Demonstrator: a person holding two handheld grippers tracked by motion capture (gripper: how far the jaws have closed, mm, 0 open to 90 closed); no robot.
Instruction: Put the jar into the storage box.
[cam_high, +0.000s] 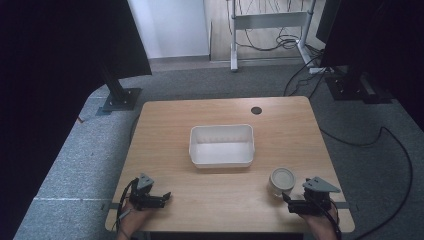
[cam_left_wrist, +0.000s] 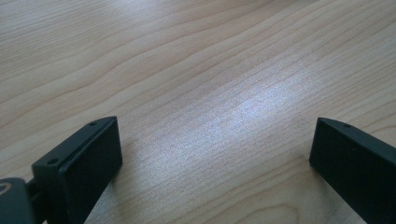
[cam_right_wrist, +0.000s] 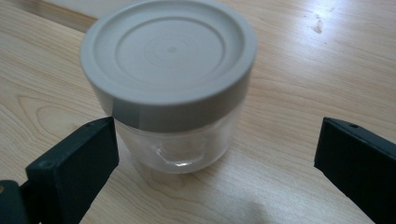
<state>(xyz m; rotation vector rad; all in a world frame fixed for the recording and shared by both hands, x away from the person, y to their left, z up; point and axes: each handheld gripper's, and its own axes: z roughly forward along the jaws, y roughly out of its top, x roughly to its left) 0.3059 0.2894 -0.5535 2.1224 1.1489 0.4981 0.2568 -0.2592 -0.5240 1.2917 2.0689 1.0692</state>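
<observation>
Right tongs (cam_high: 294, 202) sit low at the near right corner of the bench (cam_high: 165, 115), spread wide, nothing held. Jar (cam_high: 282, 181) stands upright just ahead of them, clear glass body with a grey lid (cam_right_wrist: 169, 56), looks empty. In the right gripper view the jar (cam_right_wrist: 173, 93) is off-centre: close to the left jaw, maybe touching, hard to tell, and well apart from the right jaw. Left tongs (cam_high: 159, 198) at the near left corner, also spread wide, over bare wood.

Risks as I judge them:
- Closing from this offset, the near jaw hits first and shoves the jar sideways; it could skid or tip before the far jaw arrives.
- Glass wall is smooth and round, so a shallow or off-axis pinch may let it squirt out.
- Gripping only the lid could leave the body hanging if the lid is loose.
- Jar is near the bench's front edge; a bump toward the person could push it off.
- White tub (cam_high: 221, 145) sits mid-bench, well apart; a slipping jar carried there would drop on wood.
</observation>
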